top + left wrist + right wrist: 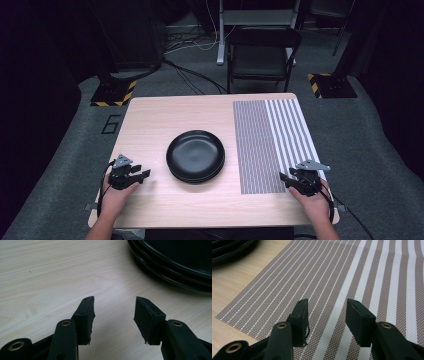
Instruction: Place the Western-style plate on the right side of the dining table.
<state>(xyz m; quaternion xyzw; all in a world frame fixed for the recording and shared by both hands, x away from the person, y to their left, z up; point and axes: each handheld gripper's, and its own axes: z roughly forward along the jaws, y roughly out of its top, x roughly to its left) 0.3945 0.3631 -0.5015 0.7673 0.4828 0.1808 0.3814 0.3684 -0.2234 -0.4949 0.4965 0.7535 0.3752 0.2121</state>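
Observation:
A stack of black plates (195, 156) sits in the middle of the light wooden table (150, 120). To its right lies a brown-and-white striped placemat (272, 142). My left gripper (144, 174) rests open near the table's front left, its jaws pointing toward the plates (175, 262), with bare wood between them (115, 315). My right gripper (283, 177) stands open over the placemat's near edge (342, 277), with nothing between its jaws (327, 312). The plate stack's rim (229, 250) shows at the upper left in the right gripper view.
A dark folding chair (262, 52) stands beyond the table's far edge. Cables (190, 75) run across the grey floor, and yellow-and-black striped stand bases (114, 93) sit at both far corners. Bare wood lies left of and in front of the plates.

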